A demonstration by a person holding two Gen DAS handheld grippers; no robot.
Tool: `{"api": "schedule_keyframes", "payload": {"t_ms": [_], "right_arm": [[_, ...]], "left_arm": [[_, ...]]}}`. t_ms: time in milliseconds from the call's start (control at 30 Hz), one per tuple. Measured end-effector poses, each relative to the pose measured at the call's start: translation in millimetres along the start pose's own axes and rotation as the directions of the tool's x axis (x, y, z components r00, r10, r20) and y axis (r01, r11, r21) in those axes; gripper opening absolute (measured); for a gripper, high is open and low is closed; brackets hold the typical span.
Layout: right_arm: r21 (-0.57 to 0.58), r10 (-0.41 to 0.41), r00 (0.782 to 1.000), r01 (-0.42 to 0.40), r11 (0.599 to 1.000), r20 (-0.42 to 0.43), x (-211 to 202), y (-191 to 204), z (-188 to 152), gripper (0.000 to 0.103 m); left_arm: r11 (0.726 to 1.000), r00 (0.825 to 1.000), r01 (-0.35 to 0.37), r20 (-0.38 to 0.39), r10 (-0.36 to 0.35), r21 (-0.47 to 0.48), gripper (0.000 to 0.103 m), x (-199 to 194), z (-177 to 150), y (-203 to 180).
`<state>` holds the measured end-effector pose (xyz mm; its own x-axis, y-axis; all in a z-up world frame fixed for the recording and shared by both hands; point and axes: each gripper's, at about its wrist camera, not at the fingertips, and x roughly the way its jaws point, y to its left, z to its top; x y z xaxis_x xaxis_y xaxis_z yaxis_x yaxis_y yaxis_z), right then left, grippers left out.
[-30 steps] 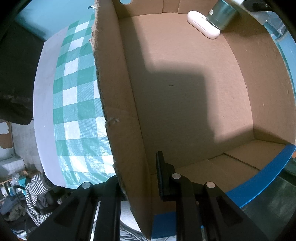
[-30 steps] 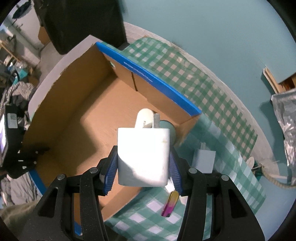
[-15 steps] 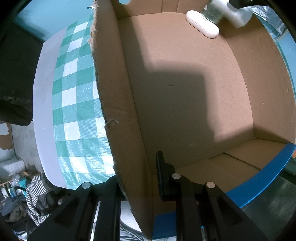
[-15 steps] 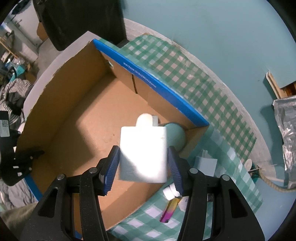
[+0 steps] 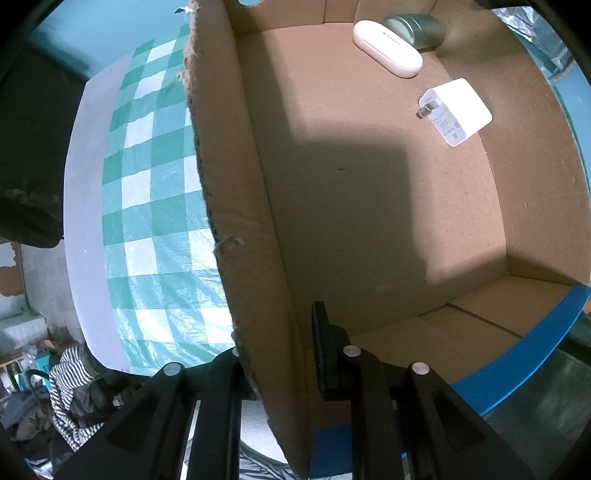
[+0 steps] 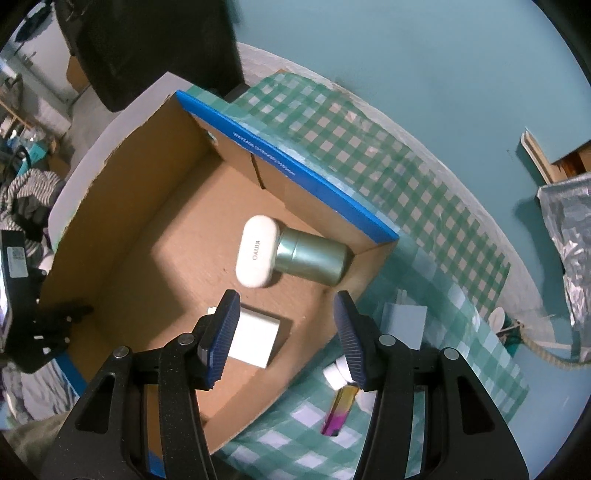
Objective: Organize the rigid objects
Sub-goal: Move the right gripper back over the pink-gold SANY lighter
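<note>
An open cardboard box (image 6: pixel 122 236) with a blue-taped rim lies on the checked cloth. Inside it lie a white charger cube (image 6: pixel 255 341), a white oval case (image 6: pixel 256 256) and a green metal tin (image 6: pixel 312 256); all three also show in the left wrist view: the cube (image 5: pixel 458 110), the case (image 5: pixel 388 48), the tin (image 5: pixel 415 26). My right gripper (image 6: pixel 286 334) is open and empty above the box's near corner. My left gripper (image 5: pixel 275 350) is shut on the box's side wall (image 5: pixel 236 221).
On the cloth right of the box lie a second white charger (image 6: pixel 404 325), a rainbow-coloured stick (image 6: pixel 340 413) and small white pieces (image 6: pixel 334 374). Crumpled foil (image 6: pixel 569 236) lies at the far right. A green checked cloth (image 5: pixel 147 206) covers the table.
My right gripper has opened and let go of the white charger cube, which now lies on the box floor. The left gripper has kept its hold on the wall.
</note>
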<state>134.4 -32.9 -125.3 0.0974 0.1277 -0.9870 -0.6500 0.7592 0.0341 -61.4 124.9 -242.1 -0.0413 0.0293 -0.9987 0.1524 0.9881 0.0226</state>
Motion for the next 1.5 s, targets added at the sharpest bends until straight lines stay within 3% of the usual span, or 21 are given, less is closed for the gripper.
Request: {"api": "schedule_keyframes", "payload": {"t_ms": [833, 1133, 1500], "right_arm": [[0.081, 0.015, 0.999, -0.018, 0.997, 0.041, -45.6, -28.7, -38.2, 0.053], [0.178, 0.007, 1.0, -0.005, 0.984, -0.012, -38.0, -63.5, -77.9, 0.053], [0.274, 0.027, 0.993, 0.005, 0.962, -0.113, 6.1, -87.6, -121.9, 0.053]], "left_arm": [[1.0, 1.0, -0.008, 0.003, 0.008, -0.002, 0.016, -4.2, -2.9, 1.2], [1.0, 1.0, -0.012, 0.002, 0.012, 0.001, 0.016, -7.0, -3.6, 1.1], [1.0, 1.0, -0.016, 0.0, 0.016, 0.002, 0.016, -8.7, -3.5, -0.5]]}}
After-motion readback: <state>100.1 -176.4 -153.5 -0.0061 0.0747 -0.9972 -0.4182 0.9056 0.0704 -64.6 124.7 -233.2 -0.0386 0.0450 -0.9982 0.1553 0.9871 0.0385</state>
